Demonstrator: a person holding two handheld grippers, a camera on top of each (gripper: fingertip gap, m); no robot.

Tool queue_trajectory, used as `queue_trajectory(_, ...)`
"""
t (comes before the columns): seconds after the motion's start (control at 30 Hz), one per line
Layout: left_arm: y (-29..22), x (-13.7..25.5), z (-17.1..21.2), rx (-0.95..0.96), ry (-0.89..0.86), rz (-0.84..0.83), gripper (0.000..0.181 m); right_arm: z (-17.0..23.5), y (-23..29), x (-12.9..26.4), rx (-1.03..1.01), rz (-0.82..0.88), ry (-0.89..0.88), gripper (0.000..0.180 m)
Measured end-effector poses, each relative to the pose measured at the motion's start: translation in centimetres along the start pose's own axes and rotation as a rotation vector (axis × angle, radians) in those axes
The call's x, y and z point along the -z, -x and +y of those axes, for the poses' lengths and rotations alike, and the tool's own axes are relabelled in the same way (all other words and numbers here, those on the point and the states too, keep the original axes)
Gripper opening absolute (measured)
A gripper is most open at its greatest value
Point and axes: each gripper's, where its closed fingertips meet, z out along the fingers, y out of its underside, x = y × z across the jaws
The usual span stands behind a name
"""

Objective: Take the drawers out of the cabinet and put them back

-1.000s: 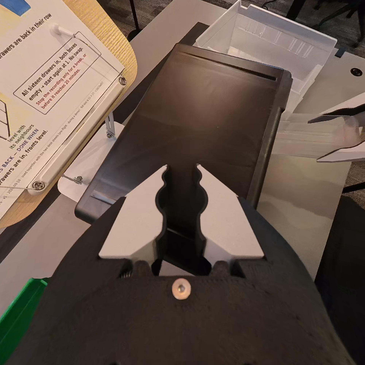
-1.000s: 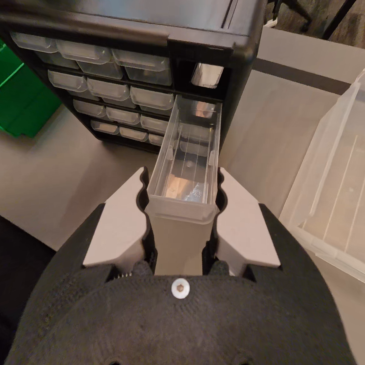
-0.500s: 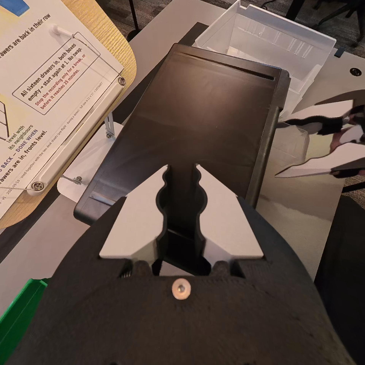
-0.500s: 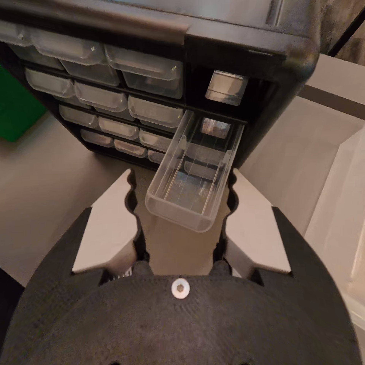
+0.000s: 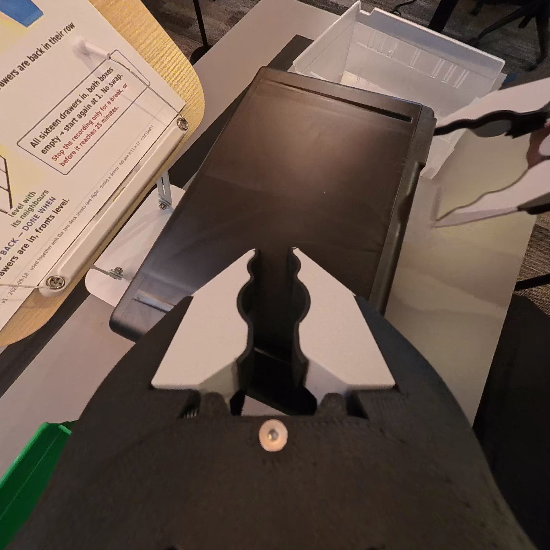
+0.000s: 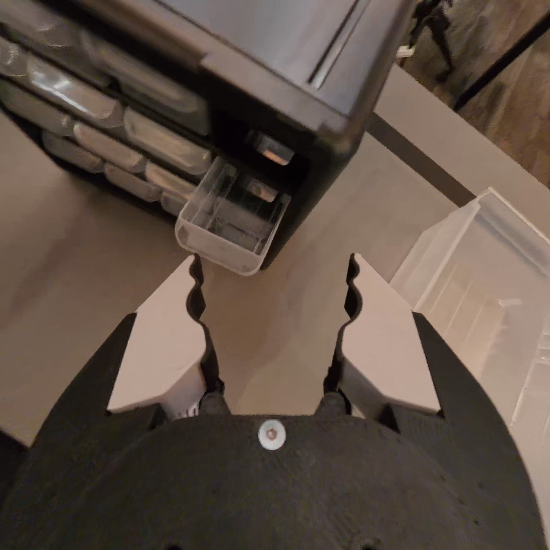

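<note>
The black cabinet (image 5: pixel 297 178) lies under my left gripper (image 5: pixel 273 253), whose jaws are nearly closed on the cabinet's near top edge. In the right wrist view the cabinet (image 6: pixel 282 59) shows its front with several clear drawers in place. One clear drawer (image 6: pixel 226 250) sticks partly out of the second slot down in the right column. The slot above it (image 6: pixel 268 148) holds no drawer. My right gripper (image 6: pixel 273 256) is open and empty, just in front of that drawer and apart from it. It also shows at the right of the left wrist view (image 5: pixel 436 173).
A clear plastic bin (image 6: pixel 476 297) stands right of the cabinet; it shows behind it in the left wrist view (image 5: pixel 401 50). A green bin (image 5: pixel 26 464) is at the near left. A printed sheet on a stand (image 5: pixel 74 134) is left of the cabinet.
My right gripper pushed the clear drawer partway into its slot, let go, opened wide and drew back and up. The left gripper has stayed on the cabinet.
</note>
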Motion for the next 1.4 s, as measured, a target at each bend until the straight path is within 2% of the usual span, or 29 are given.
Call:
queue_trajectory(0.27,0.1,0.0,0.0,0.002,0.0,-0.002,0.018,-1.6,-3.4,-3.8,-0.043,0.213,-0.021,0.098)
queue_trajectory(0.5,0.1,0.0,0.0,0.007,-0.008,-0.007,0.018,-1.0,-2.6,-2.8,-0.122,0.188,-0.079,0.096)
queue_trajectory(0.57,0.1,0.4,0.3,0.005,-0.004,-0.004,0.029,-0.6,-1.8,-2.1,-0.114,0.173,-0.087,0.095)
queue_trajectory(0.73,6.4,6.0,2.0,0.059,-0.092,-0.255,0.039,0.0,1.0,-0.4,-0.07,0.126,-0.131,0.09)
queue_trajectory(0.83,11.7,8.6,6.9,0.215,-0.019,-0.348,0.049,0.6,2.0,-0.3,-0.047,0.117,-0.127,0.091)
queue_trajectory(0.97,16.8,9.7,14.1,0.384,0.061,-0.418,0.048,0.6,2.8,-0.8,-0.051,0.098,-0.126,0.092)
queue_trajectory(1.17,19.2,6.0,22.8,0.547,0.222,-0.373,0.048,0.8,4.5,-1.6,-0.015,0.079,-0.101,0.091)
queue_trajectory(1.23,19.6,4.5,24.6,0.553,0.279,-0.371,0.059,0.9,5.0,-1.9,-0.007,0.072,-0.094,0.091)
queue_trajectory(1.3,19.9,3.3,25.7,0.536,0.329,-0.381,0.05,0.9,5.4,-2.1,0.002,0.067,-0.089,0.091)
queue_trajectory(1.4,20.4,2.5,26.8,0.535,0.37,-0.394,0.026,1.1,6.0,-2.3,0.016,0.06,-0.081,0.091)
